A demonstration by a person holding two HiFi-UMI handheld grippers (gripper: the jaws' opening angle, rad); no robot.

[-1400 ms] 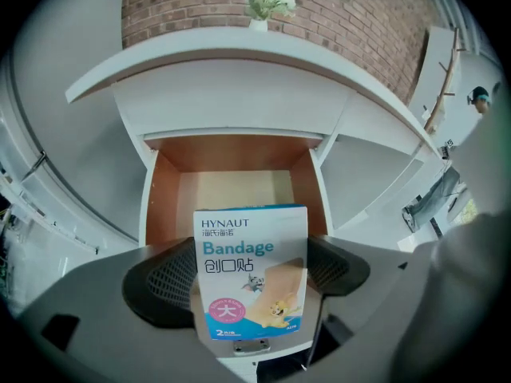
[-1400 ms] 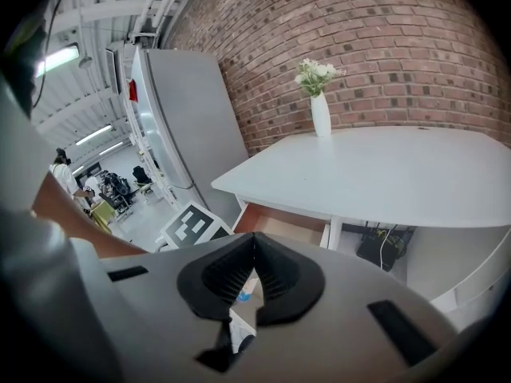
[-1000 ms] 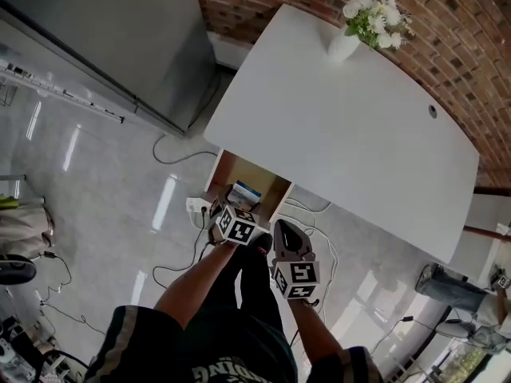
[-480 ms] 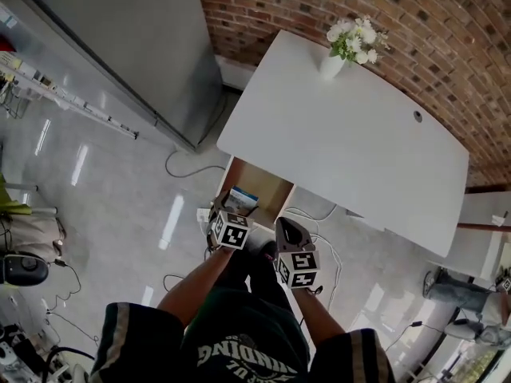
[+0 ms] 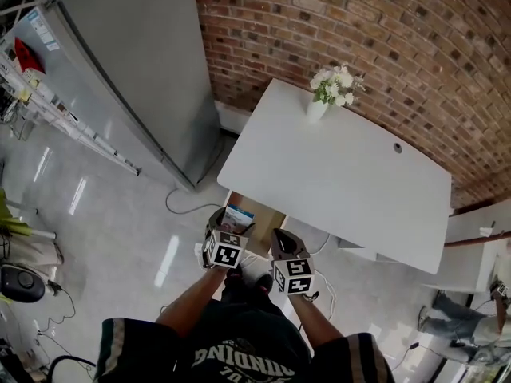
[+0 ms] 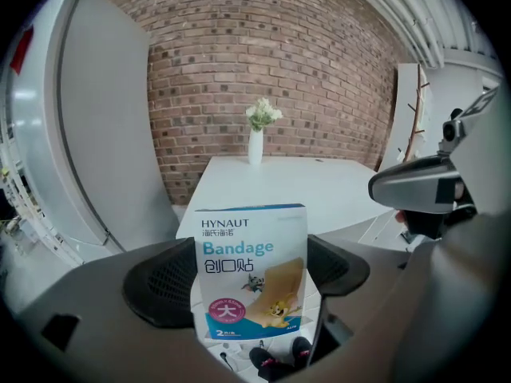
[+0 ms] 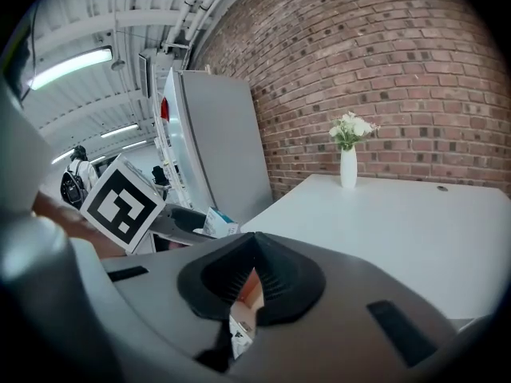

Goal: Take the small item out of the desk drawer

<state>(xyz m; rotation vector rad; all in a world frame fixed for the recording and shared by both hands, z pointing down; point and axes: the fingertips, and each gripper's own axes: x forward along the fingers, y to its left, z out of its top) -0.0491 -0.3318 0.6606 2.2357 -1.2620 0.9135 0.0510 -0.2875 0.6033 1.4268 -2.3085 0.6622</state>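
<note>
The small item is a blue and white bandage box (image 6: 251, 274), held upright in my left gripper (image 6: 251, 276), which is shut on it. From the head view the box (image 5: 237, 216) hangs over the front of the open wooden drawer (image 5: 267, 219) under the white desk (image 5: 335, 174). My left gripper (image 5: 227, 228) is just in front of the drawer. My right gripper (image 5: 281, 240) is to its right, and its jaws (image 7: 254, 263) are shut with nothing between the pads. The right gripper view shows the box (image 7: 215, 223) at its left.
A white vase of flowers (image 5: 323, 96) stands at the desk's far edge against the brick wall. A tall grey cabinet (image 5: 136, 78) stands left of the desk. Cables (image 5: 180, 206) lie on the shiny floor by the drawer. A person's legs are at the bottom right (image 5: 447, 325).
The head view has risen and drawn back, so the desk looks smaller. My left gripper has kept the box and come up from the drawer. The right gripper stays shut beside it.
</note>
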